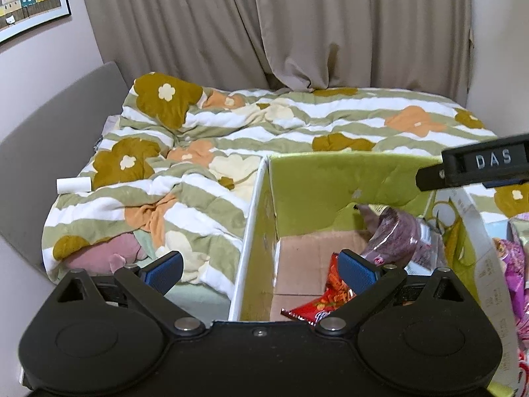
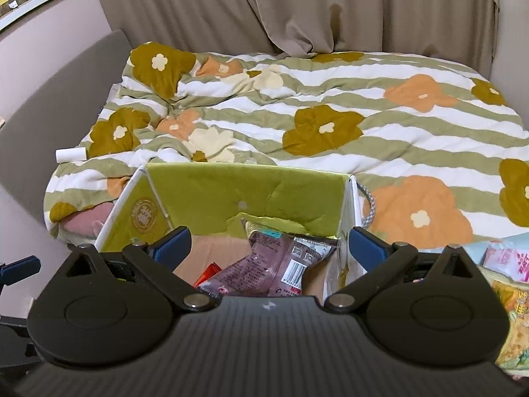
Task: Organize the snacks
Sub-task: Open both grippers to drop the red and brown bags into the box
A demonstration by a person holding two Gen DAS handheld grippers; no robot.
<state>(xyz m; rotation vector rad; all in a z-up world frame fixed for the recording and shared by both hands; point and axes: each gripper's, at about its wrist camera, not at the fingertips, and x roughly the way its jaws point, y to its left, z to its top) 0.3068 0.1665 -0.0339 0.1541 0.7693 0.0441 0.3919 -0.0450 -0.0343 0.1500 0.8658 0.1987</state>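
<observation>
Cardboard box (image 2: 244, 192) on bed (image 2: 380, 122) collects snacks: purple packet (image 2: 264, 261) apparently dropped in; right gripper (image 2: 269, 248) and left gripper (image 1: 261, 269) fingers spread, empty.

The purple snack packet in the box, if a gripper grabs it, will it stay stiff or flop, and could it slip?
The purple snack packet looks creased and puffy, so it would probably flop and feel light. Its glossy film suggests that it may slip between the pads. It leans on the box wall, so a push would likely tip it flat.
</observation>
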